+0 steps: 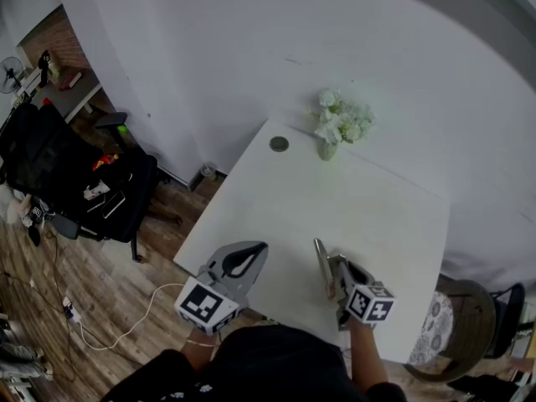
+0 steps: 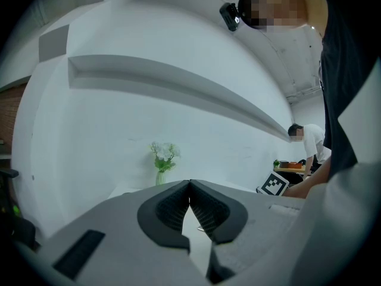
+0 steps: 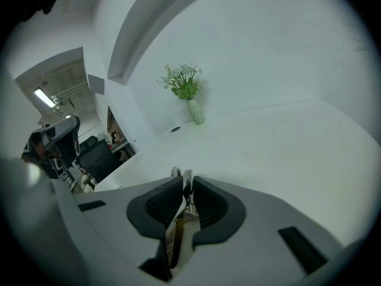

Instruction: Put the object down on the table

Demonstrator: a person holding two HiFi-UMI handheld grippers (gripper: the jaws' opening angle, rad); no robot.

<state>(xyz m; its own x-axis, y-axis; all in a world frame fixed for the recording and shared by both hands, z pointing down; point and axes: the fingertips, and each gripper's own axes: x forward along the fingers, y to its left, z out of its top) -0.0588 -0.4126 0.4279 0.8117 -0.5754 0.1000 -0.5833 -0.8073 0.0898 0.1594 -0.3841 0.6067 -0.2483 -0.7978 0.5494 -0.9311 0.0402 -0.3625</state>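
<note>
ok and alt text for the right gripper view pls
The right gripper clasps a thin metal tool between its dark jaws, over a white table. At the table's far edge, by a white wall, stands a vase of white flowers.

The table [image 1: 352, 216] and the wall [image 1: 251, 48] are plain white; the flowers [image 1: 342, 115] are white with green leaves in a pale green vase [image 1: 327, 150]; the round disc [image 1: 279, 144] is dark grey. The left gripper [image 1: 260, 247] and right gripper [image 1: 332, 262] are light grey with black ribbed pads [image 2: 169, 210] and black-and-white square markers; the metal tool [image 3: 187, 185] is silvery with a brownish part; the floor [image 1: 109, 300] is brown wood grain.
</note>
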